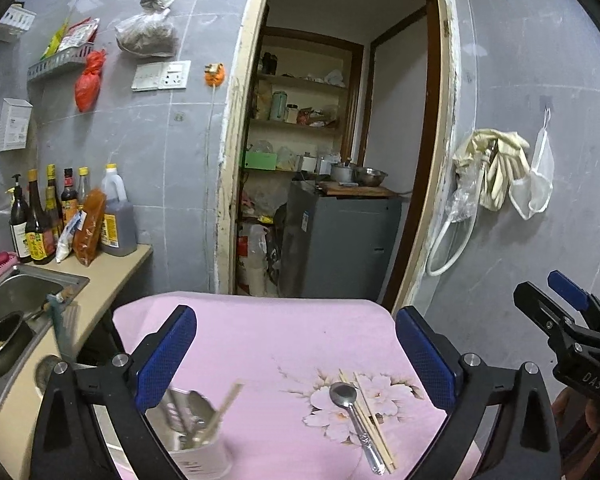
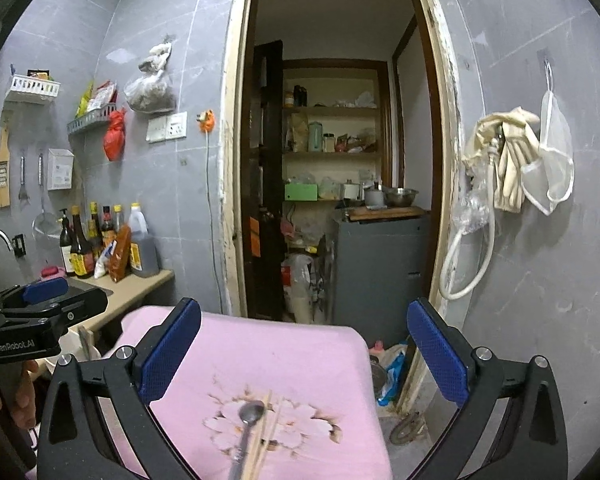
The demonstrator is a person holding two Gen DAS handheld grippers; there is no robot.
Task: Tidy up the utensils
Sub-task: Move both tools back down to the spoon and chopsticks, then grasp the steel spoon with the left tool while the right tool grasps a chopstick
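So over at 9 o'clock in the left wrist view we've got the sink point(image 1: 16, 292) with a dark pan sitting in it, and sauce bottles point(image 1: 40, 220) lined up behind it. Closer in, around 7 o'clock, the white utensil holder point(image 1: 198, 446) already has some cutlery and a stick poking out of it, a bit blurry. Our left claw point(image 1: 296, 360) is spread wide with nothing between the pads, and the holder sits just inside its left finger.

Moving right, the spoon point(image 1: 354, 420) and the chopsticks point(image 1: 370, 420) lie touching each other on the flower print of the pink counter point(image 1: 260, 332), near its front edge at about 5 o'clock. Our right claw point(image 2: 304, 352) is wide open and empty too, with the spoon handle running right toward it at 6 o'clock.

We reckon the step is grabbing those with the right claw and dropping them in the holder. Best bet: come down low along the handle and pinch across it near the middle, taking spoon or chopsticks separately so nothing slips.

Room-wise, the cloth is bare past the flower, so plenty of space there. The counter's right edge drops off to the floor, and the two claws are close side by side, so we'd watch for a bump when crossing over to the holder.
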